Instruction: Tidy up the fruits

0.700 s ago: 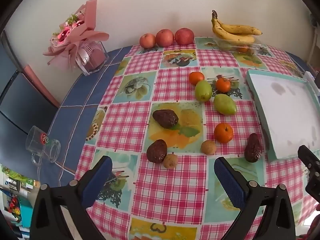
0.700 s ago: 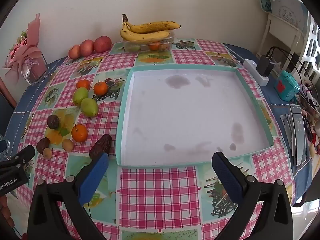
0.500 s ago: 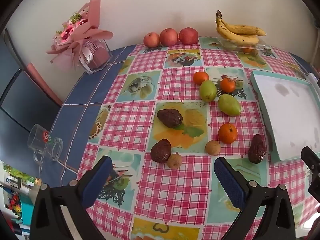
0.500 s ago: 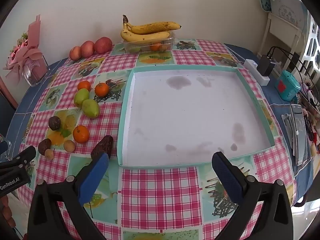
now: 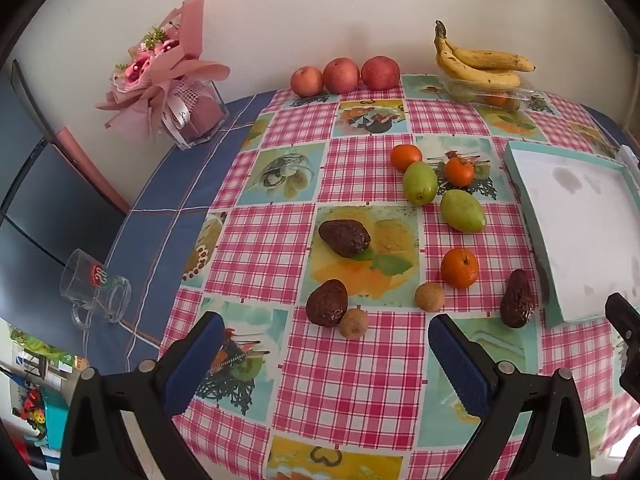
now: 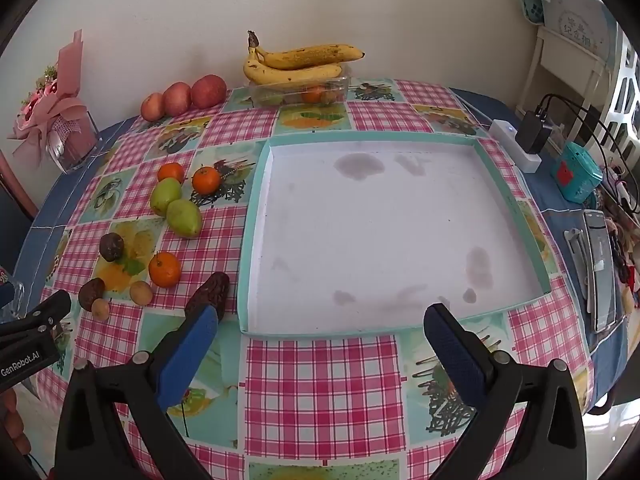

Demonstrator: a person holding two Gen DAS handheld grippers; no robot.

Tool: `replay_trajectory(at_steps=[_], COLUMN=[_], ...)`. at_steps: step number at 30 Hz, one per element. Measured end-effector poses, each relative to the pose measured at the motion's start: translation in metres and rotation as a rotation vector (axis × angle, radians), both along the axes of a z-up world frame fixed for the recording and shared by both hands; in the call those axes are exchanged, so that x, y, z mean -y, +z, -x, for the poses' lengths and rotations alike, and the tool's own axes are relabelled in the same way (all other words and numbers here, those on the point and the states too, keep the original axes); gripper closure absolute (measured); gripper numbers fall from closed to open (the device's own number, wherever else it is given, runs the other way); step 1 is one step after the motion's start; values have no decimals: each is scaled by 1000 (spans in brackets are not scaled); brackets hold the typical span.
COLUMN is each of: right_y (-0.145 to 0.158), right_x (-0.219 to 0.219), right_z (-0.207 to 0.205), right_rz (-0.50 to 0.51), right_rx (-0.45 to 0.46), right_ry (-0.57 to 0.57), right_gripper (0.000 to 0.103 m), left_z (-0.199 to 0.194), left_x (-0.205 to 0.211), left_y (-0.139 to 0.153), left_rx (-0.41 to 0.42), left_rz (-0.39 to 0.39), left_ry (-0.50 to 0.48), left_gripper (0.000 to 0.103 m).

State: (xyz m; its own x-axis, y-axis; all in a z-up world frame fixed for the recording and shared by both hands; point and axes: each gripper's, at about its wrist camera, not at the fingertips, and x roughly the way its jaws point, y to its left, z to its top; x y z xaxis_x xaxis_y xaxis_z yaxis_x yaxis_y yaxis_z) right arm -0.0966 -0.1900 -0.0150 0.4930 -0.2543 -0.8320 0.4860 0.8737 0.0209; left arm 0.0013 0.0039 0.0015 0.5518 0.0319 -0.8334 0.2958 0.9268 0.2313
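Fingers (image 5: 210, 354) on both my hands spread wide and hold nothing, hovering over the desk (image 5: 360, 380) because the fruit, like the nearest avocado (image 5: 327, 302), lies loose beside the empty tray (image 6: 376, 236).

Both wrist views look steeply down, sharing the fruits (image 5: 459, 268) and tray (image 6: 253, 216).

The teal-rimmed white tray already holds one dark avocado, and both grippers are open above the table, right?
Not quite. The teal-rimmed white tray holds no fruit; the right wrist view shows the dark avocado on the tablecloth beside its rim. Both the left gripper and right gripper are open.
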Motion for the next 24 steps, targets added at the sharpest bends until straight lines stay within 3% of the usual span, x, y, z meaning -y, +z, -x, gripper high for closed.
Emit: replay_trajectory(at_steps=[24], right_y=[-1], right_x=[-1], right_z=[-1], right_rz=[0], right_rx=[-2], right_ry=[1], right_gripper=[0], left_z=[-2], left_x=[-3], left_y=[0], left_rx=[3], left_rz=[-15], left_ry=[4], left_gripper=[0])
